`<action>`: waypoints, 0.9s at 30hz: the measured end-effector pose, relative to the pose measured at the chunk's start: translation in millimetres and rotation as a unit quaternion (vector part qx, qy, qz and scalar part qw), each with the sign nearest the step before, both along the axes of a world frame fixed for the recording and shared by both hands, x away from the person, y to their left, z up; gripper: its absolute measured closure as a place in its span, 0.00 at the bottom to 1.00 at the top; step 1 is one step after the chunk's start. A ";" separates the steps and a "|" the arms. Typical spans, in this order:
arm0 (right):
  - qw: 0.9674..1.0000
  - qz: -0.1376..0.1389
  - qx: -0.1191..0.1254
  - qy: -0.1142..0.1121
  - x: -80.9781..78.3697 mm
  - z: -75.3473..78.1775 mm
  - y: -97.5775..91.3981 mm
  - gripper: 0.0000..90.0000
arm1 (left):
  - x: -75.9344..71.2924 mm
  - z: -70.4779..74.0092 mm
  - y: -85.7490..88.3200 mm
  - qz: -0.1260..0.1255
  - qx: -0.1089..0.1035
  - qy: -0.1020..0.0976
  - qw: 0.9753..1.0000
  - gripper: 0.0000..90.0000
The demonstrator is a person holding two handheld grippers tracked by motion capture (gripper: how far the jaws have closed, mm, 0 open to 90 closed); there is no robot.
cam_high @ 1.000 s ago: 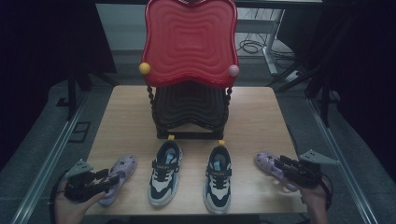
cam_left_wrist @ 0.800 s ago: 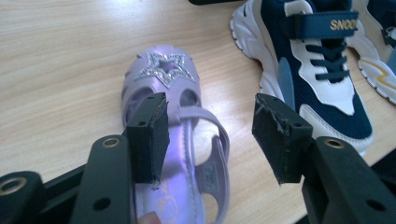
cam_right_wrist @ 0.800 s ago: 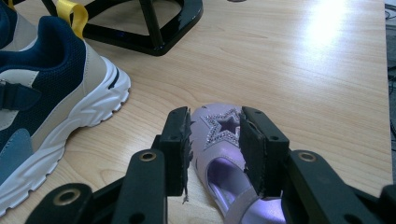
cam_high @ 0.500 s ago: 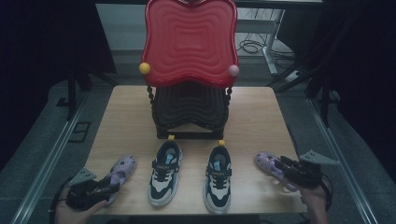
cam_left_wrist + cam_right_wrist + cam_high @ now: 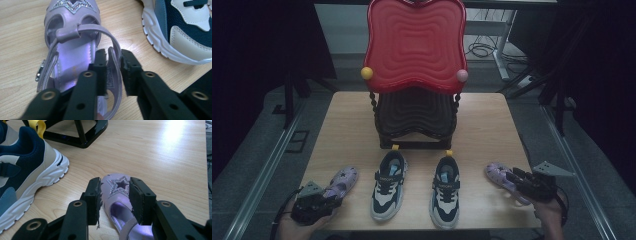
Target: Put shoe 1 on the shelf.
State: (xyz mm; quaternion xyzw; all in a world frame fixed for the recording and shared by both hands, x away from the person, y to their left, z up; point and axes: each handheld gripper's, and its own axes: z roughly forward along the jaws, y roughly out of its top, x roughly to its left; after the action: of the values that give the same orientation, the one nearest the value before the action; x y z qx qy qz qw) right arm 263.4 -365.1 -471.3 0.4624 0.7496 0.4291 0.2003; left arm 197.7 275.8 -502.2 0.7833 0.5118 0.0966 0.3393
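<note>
Two purple sandals lie on the wooden table [image 5: 347,120]. My left gripper [image 5: 326,199] is at the heel of the left sandal [image 5: 344,179]. In the left gripper view its jaws have just been closing around the heel strap [image 5: 113,58]; the left gripper [image 5: 114,72] is still open, with thin gaps showing beside the strap. My right gripper [image 5: 515,180] straddles the star-decorated toe of the right sandal [image 5: 496,174]. The right gripper [image 5: 115,200] is open, its jaws having just been opening a little, and the toe [image 5: 117,185] lies between them.
A pair of navy and white sneakers [image 5: 388,185] [image 5: 446,190] stands between the sandals. Behind them a small red-backed chair [image 5: 414,45] on a black base [image 5: 414,117] takes the table's middle. The sneaker [image 5: 27,170] is close to my right jaws.
My left gripper has sunk toward the left sandal's heel and its jaws have narrowed around the strap. The right hand and both sandals have stayed in place.
</note>
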 end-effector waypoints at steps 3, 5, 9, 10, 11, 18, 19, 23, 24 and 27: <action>1.000 0.008 -0.007 -0.002 -1.4 0.8 -0.1 0.64 | -0.4 0.2 0.7 0.005 -0.001 -0.001 1.000 0.90; 1.000 0.015 -0.012 -0.002 -3.0 2.1 -0.5 0.64 | -0.7 -0.1 1.5 0.007 -0.005 -0.003 1.000 0.92; 1.000 0.024 -0.019 0.001 -7.9 6.3 -4.5 0.63 | -0.9 -0.8 2.2 0.009 -0.009 -0.003 1.000 0.92; 0.999 0.024 -0.021 0.005 -9.2 7.1 -5.7 0.63 | -0.9 -0.8 2.1 0.008 -0.009 -0.003 1.000 0.93; 0.999 0.023 -0.023 0.005 -10.2 7.3 -7.3 0.63 | -0.8 -0.7 2.2 0.008 -0.008 -0.003 1.000 0.93; 0.999 0.015 -0.029 0.023 -18.3 -0.3 -18.4 0.63 | -0.7 -0.6 3.2 0.009 -0.012 -0.002 1.000 0.93; 0.999 0.014 -0.030 0.026 -19.6 -1.7 -20.1 0.63 | -0.6 -0.8 3.1 0.009 -0.012 -0.002 1.000 0.93; 0.999 0.007 -0.035 0.033 -22.6 -6.4 -26.3 0.63 | -0.4 -0.9 3.4 0.007 -0.013 -0.001 1.000 0.93; 0.999 0.006 -0.035 0.036 -22.6 -7.3 -27.4 0.63 | -0.2 -0.9 3.7 0.007 -0.014 -0.001 1.000 0.93; 0.998 0.005 -0.039 0.044 -21.0 -10.3 -28.5 0.63 | 0.0 -1.1 4.6 0.006 -0.015 -0.001 1.000 0.93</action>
State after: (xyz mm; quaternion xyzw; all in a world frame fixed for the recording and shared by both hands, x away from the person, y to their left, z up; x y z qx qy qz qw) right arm 242.3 -393.6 -481.6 0.4692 0.7762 0.3792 0.1831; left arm 197.7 280.4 -503.2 0.7750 0.5174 0.0917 0.3512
